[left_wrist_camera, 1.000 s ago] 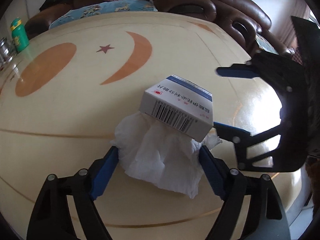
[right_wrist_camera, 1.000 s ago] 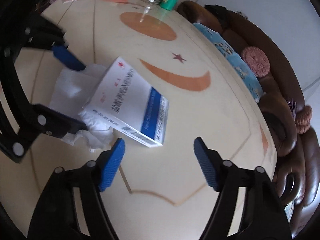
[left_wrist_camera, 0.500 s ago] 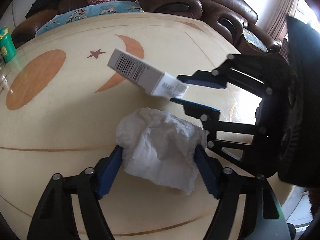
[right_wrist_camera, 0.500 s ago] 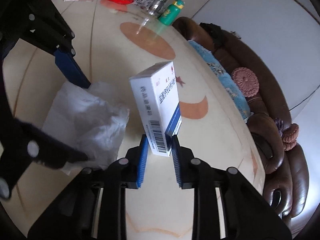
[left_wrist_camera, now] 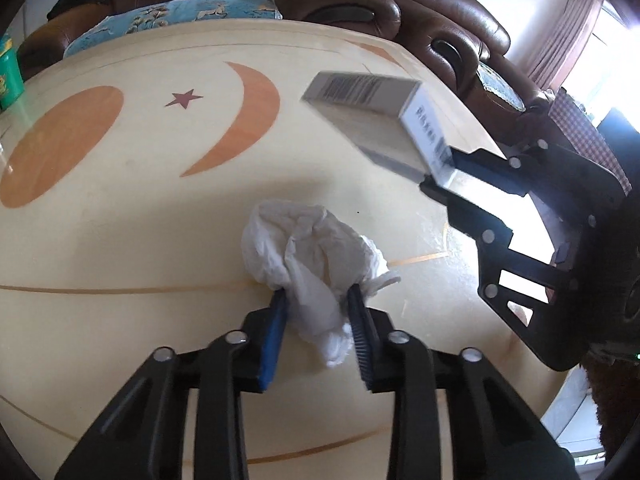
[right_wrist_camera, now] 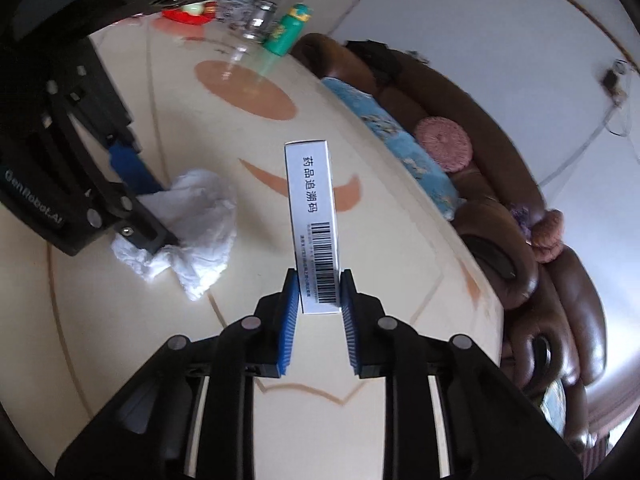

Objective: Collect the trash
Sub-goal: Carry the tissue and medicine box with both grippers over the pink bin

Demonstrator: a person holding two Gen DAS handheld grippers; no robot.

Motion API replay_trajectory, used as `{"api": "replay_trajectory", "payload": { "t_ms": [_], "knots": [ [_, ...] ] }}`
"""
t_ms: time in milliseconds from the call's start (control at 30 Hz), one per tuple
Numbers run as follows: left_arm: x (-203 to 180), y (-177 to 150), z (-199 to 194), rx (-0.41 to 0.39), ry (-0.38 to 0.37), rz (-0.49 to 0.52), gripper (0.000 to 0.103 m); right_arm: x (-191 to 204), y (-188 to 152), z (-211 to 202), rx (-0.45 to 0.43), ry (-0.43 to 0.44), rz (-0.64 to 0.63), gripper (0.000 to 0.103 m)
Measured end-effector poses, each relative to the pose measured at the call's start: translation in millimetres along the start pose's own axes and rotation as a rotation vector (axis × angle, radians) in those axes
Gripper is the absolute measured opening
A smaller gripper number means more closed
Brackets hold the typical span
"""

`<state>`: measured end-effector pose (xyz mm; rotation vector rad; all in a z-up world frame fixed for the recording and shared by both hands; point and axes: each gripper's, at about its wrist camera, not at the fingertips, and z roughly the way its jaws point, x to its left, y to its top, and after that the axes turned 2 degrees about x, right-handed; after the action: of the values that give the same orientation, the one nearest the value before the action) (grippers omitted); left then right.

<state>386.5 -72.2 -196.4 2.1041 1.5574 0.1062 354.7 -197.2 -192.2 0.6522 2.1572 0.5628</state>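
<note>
Left tongs (left_wrist_camera: pixel 316 312) clench a crumpled white tissue (left_wrist_camera: pixel 312 248); right tongs (right_wrist_camera: pixel 319 288) grip a flat cardboard box (right_wrist_camera: pixel 314 224) above the glossy surface (left_wrist_camera: pixel 140 220).

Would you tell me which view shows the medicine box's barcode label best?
The right wrist view: the medicine box faces the camera, its printed label sharp between the right gripper fingers. The left wrist view shows it blurred and angled.
</note>
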Motion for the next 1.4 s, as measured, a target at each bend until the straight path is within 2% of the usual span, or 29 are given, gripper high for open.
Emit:
{"api": "replay_trajectory", "payload": {
  "t_ms": [100, 233, 467, 567, 800, 1167, 1400],
  "knots": [
    [-0.4, 0.6, -1.9, -0.005, -0.010, -0.013, 0.019, -0.8, -2.5, -5.2, 0.013, -0.019, 0.045, 0.022],
    [-5.5, -2.2, -5.3, -0.020, -0.002, -0.008, 0.015, 0.5, -5.2, -12.1, 0.036, -0.028, 0.093, 0.022],
    [-5.7, -9.8, -20.4, -0.055, 0.009, -0.016, 0.014, 7.1, -9.7, -31.1, 0.066, -0.069, 0.168, 0.022],
    [-7.9, -11.9, -27.7, -0.060, 0.018, -0.014, 0.014, 13.6, -6.7, -42.8, 0.074, -0.123, 0.186, 0.022],
    [-12.6, -23.1, -58.1, -0.095, 0.051, -0.017, 0.014, 19.5, 0.0, -70.4, 0.089, -0.121, 0.245, 0.022],
    [-26.4, -66.4, -133.5, -0.133, 0.055, 0.022, 0.014, 46.3, 26.0, -152.2, 0.102, -0.131, 0.307, 0.022],
    [-43.7, -122.0, -177.6, -0.136, 0.065, 0.089, 0.014, 82.4, 35.3, -216.0, 0.133, -0.125, 0.368, 0.022]
  ]
}}
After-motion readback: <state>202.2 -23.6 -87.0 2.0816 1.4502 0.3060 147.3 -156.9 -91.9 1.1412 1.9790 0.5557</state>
